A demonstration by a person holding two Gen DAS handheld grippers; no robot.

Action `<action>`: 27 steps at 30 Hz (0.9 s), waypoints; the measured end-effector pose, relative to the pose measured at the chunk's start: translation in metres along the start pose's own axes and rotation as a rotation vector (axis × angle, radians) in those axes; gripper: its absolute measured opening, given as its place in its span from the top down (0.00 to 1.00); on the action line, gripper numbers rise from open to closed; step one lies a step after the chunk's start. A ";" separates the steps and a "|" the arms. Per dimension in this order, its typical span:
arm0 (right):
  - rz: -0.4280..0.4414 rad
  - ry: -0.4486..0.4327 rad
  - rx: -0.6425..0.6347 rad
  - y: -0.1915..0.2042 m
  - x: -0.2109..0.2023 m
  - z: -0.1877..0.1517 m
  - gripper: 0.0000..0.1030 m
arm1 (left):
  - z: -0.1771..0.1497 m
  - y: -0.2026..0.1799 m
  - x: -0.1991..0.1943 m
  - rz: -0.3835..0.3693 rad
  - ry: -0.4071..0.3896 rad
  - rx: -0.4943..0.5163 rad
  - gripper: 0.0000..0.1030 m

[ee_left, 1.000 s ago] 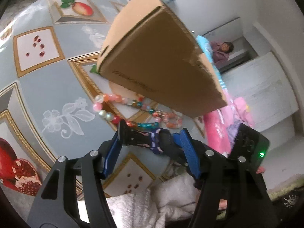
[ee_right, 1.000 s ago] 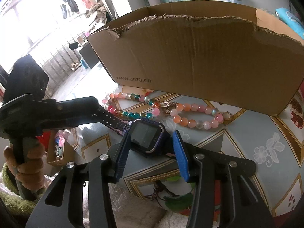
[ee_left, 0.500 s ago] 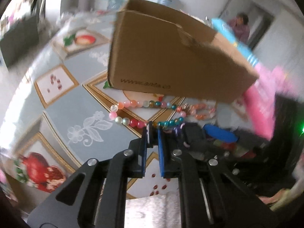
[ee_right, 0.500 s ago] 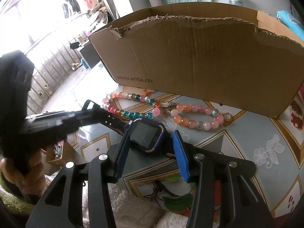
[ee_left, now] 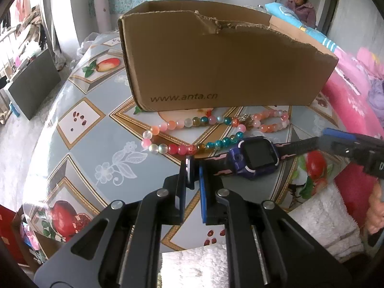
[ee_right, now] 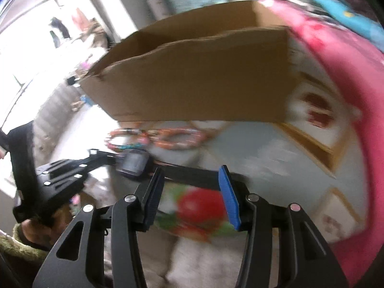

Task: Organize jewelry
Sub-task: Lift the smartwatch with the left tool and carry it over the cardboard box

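Left gripper (ee_left: 194, 168) has its jaws clenched on one strap end of the smartwatch (ee_left: 258, 156); the buckle tip sits pinched between the blue pads. They have just been closing, strap between them.

Right gripper (ee_right: 192, 187) comes in from the right side in the left wrist view, at the other strap end. Its own view is motion-blurred: jaws stand partly apart with the black strap running across the gap. Cannot tell whether the pads press on it.

The watch, purple case with dark screen up, hangs stretched between the two grippers just over the bench (ee_left: 79, 144) with its fruit-pattern cloth. The bead necklace (ee_left: 196, 129), pink, orange and teal, lies on the bench just beyond the watch, in front of the cardboard box (ee_left: 216, 72). The box stands open-topped with a torn front rim. White fluffy fabric (ee_left: 192, 264) at the near edge.
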State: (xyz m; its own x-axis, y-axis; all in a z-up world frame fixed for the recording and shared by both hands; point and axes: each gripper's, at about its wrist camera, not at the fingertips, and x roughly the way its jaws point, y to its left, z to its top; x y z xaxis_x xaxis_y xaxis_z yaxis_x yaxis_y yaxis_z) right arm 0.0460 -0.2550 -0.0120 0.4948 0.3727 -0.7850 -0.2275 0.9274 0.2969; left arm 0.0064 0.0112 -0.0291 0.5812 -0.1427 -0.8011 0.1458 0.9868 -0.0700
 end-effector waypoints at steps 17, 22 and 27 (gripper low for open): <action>0.042 0.032 0.150 -0.013 0.022 0.008 0.41 | -0.002 0.009 0.000 -0.021 -0.005 -0.017 0.92; 0.134 0.052 0.222 -0.019 0.027 0.014 0.41 | -0.002 0.010 0.000 -0.026 -0.006 -0.019 0.91; 0.196 0.073 0.228 -0.005 0.036 0.012 0.41 | -0.003 0.011 0.001 -0.030 -0.005 -0.023 0.91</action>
State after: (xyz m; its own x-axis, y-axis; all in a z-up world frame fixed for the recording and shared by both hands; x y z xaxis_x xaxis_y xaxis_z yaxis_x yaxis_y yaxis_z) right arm 0.0748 -0.2463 -0.0349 0.3968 0.5499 -0.7349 -0.1148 0.8241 0.5547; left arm 0.0063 0.0225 -0.0318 0.5808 -0.1729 -0.7955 0.1451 0.9835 -0.1079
